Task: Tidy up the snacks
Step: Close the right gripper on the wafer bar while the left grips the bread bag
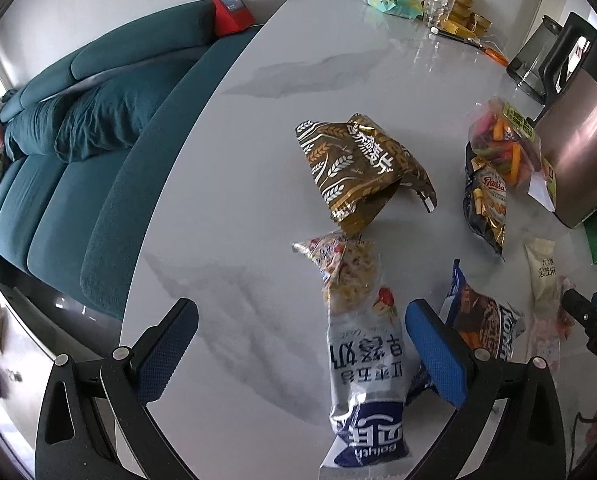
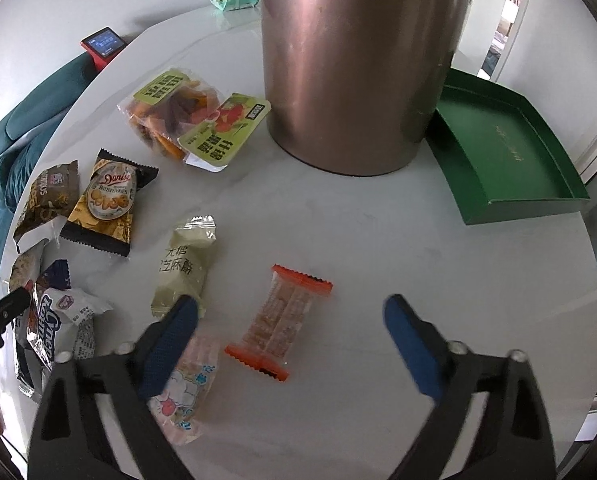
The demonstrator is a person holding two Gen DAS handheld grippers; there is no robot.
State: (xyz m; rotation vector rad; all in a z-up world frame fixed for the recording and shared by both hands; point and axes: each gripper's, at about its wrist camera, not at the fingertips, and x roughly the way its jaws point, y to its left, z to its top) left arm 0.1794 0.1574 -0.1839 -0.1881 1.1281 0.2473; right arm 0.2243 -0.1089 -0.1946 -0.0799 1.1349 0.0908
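Right hand-held gripper (image 2: 290,320) hangs wide open over the white marbled bench (image 2: 378,240), nothing between the pads. The orange-ended clear wafer packet (image 2: 278,322) lies flat on the bench directly under the opening, tilted, apart from the pale sesame-crisp sachet (image 2: 186,268) and the pink cartoon packet (image 2: 182,392) at the left finger. Likely step: pick this packet and carry it to the empty green box tray (image 2: 510,152) beside the copper-coloured canister (image 2: 354,64). To do it well: turn the wrist so the pads close across the packet's narrow width, lower until the tips nearly touch the bench, keep the left pad off the sachet. Left hand-held gripper (image 1: 302,356) is also open, straddling the blue-and-white oat milk sachet (image 1: 362,356) without gripping it.
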